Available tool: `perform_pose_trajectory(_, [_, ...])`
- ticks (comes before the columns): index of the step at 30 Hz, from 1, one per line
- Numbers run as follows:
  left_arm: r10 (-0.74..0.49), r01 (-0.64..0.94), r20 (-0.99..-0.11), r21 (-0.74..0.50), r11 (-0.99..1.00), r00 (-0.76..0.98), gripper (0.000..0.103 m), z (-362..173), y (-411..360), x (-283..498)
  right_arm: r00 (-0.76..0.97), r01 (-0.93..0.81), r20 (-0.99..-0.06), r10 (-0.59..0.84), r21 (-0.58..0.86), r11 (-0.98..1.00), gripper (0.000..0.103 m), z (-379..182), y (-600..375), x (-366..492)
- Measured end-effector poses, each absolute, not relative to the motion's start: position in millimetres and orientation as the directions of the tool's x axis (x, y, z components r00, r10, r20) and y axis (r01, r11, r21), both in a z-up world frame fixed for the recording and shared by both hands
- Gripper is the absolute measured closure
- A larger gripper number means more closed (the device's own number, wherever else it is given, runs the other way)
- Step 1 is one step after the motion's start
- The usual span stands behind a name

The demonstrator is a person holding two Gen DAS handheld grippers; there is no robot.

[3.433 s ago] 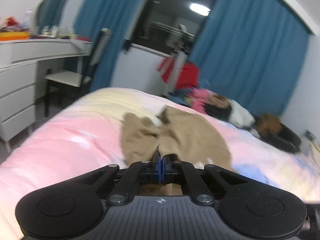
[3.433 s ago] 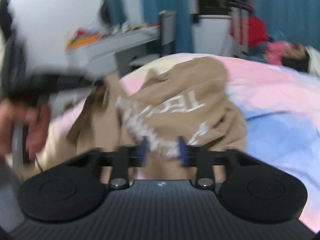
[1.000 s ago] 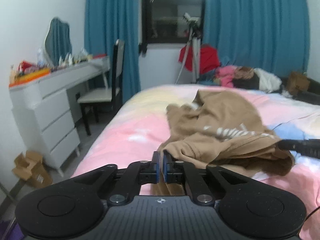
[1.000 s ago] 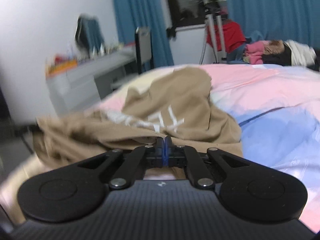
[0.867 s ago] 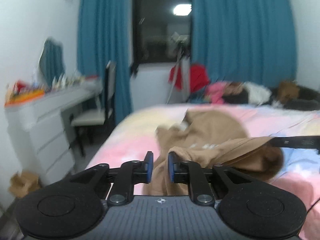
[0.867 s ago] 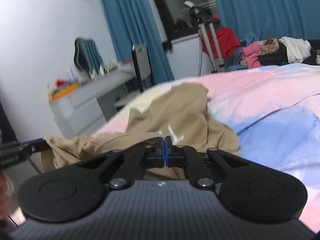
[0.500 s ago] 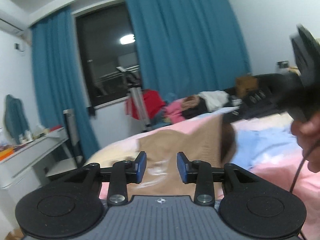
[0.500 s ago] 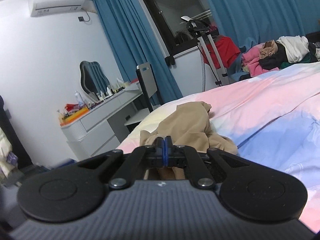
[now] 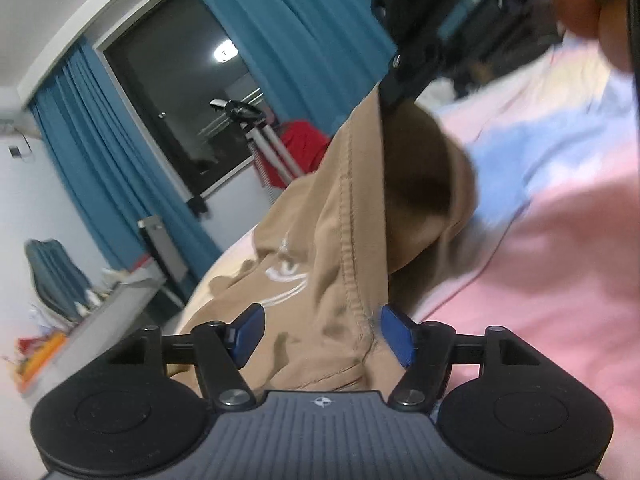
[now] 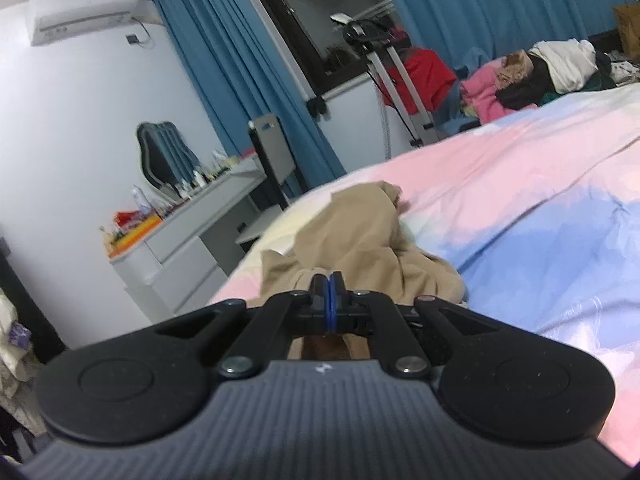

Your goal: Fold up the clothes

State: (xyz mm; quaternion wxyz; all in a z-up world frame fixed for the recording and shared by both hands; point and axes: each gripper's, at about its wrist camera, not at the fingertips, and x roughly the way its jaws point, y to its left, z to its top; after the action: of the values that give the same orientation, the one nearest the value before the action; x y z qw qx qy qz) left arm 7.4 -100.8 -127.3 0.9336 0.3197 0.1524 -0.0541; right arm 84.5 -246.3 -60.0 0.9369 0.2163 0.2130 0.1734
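A tan sweatshirt (image 9: 320,240) with white print lies crumpled on a pink and blue duvet (image 9: 552,280). One edge of it is lifted. My left gripper (image 9: 322,332) is open, and a stitched hem of the sweatshirt runs between its blue pads (image 9: 248,330) without being pinched. My right gripper (image 9: 390,92) shows from outside at the top of the left wrist view, pulling a tan edge upward. In the right wrist view my right gripper (image 10: 330,286) is shut on a fold of the sweatshirt (image 10: 360,232), which bunches just ahead on the duvet (image 10: 520,200).
A person's hand (image 9: 592,8) holds the right gripper's handle. Left of the bed stand a white dresser (image 10: 180,244) with clutter and a chair (image 10: 272,148). A tripod (image 10: 400,80) and a pile of clothes (image 10: 540,68) stand before blue curtains beyond the bed.
My left gripper has opened wide and let go of the sweatshirt edge, then swung in close under the right gripper. The right gripper stays shut and has lifted its edge.
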Motion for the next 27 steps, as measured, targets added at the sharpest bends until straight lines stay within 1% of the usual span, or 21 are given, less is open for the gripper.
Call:
perform_pose_trajectory(1, [-0.002, 0.192, -0.319, 0.565, 0.803, 0.948, 0.037, -125, -97, 8, 0.85, -0.224, -0.333, 0.409, 0.474, 0.852, 0.098, -62, -245, 85])
perform_pose_trajectory(3, [-0.006, 0.179, -0.32, 0.514, 0.839, 0.947, 0.045, -118, -90, 11, 0.856, -0.201, -0.353, 0.377, 0.444, 0.873, 0.098, -64, -244, 85])
perform_pose_trajectory(4, [-0.018, 0.177, -0.322, 0.474, 0.863, 0.947, 0.064, -111, -83, 11, 0.862, -0.189, -0.363, 0.354, 0.419, 0.888, 0.098, -65, -242, 85])
perform_pose_trajectory(5, [-0.032, 0.178, -0.323, 0.434, 0.883, 0.946, 0.084, -104, -76, 10, 0.864, -0.18, -0.373, 0.339, 0.4, 0.899, 0.098, -66, -241, 86])
perform_pose_trajectory(6, [-0.046, 0.178, -0.324, 0.393, 0.902, 0.945, 0.09, -97, -69, 9, 0.862, -0.177, -0.381, 0.335, 0.393, 0.902, 0.098, -68, -241, 87])
perform_pose_trajectory(8, [-0.073, 0.179, -0.323, 0.31, 0.934, 0.944, 0.093, -83, -54, 7, 0.855, -0.175, -0.389, 0.344, 0.407, 0.896, 0.097, -71, -242, 88])
perform_pose_trajectory(11, [-0.115, 0.179, -0.317, 0.181, 0.967, 0.941, 0.094, -62, -32, 3, 0.839, -0.18, -0.411, 0.356, 0.407, 0.895, 0.096, -75, -242, 92])
perform_pose_trajectory(12, [-0.128, 0.179, -0.314, 0.137, 0.974, 0.941, 0.094, -55, -25, 2, 0.831, -0.187, -0.423, 0.361, 0.398, 0.898, 0.093, -76, -241, 93])
perform_pose_trajectory(13, [-0.142, 0.178, -0.311, 0.093, 0.98, 0.94, 0.094, -48, -18, 1, 0.824, -0.195, -0.434, 0.365, 0.388, 0.901, 0.086, -77, -238, 93])
perform_pose_trajectory(14, [-0.155, 0.178, -0.306, 0.048, 0.983, 0.939, 0.094, -41, -11, 0, 0.818, -0.204, -0.443, 0.368, 0.375, 0.904, 0.081, -78, -234, 92])
perform_pose_trajectory(15, [-0.168, 0.177, -0.301, 0.004, 0.984, 0.939, 0.094, -34, -3, -1, 0.81, -0.215, -0.453, 0.372, 0.361, 0.907, 0.069, -79, -231, 92])
perform_pose_trajectory(16, [-0.181, 0.177, -0.296, -0.041, 0.983, 0.938, 0.094, -27, 4, -2, 0.801, -0.231, -0.464, 0.379, 0.345, 0.91, 0.059, -81, -226, 92])
perform_pose_trajectory(18, [-0.205, 0.175, -0.283, -0.13, 0.976, 0.937, 0.094, -13, 18, -4, 0.777, -0.27, -0.491, 0.395, 0.307, 0.912, 0.053, -85, -214, 90])
perform_pose_trajectory(20, [-0.229, 0.173, -0.269, -0.217, 0.961, 0.936, 0.094, 1, 33, -6, 0.755, -0.304, -0.522, 0.397, 0.257, 0.917, 0.052, -89, -201, 89])
perform_pose_trajectory(22, [-0.233, 0.164, -0.259, -0.263, 0.951, 0.937, 0.094, 7, 43, -9, 0.751, -0.302, -0.564, 0.342, 0.167, 0.939, 0.053, -97, -187, 89])
perform_pose_trajectory(26, [-0.22, 0.149, -0.248, -0.276, 0.949, 0.943, 0.094, 9, 49, -10, 0.769, -0.226, -0.602, 0.214, 0.056, 0.972, 0.053, -111, -177, 91])
perform_pose_trajectory(27, [-0.218, 0.147, -0.247, -0.276, 0.95, 0.944, 0.094, 9, 49, -11, 0.786, -0.188, -0.589, 0.187, 0.061, 0.98, 0.053, -111, -182, 90])
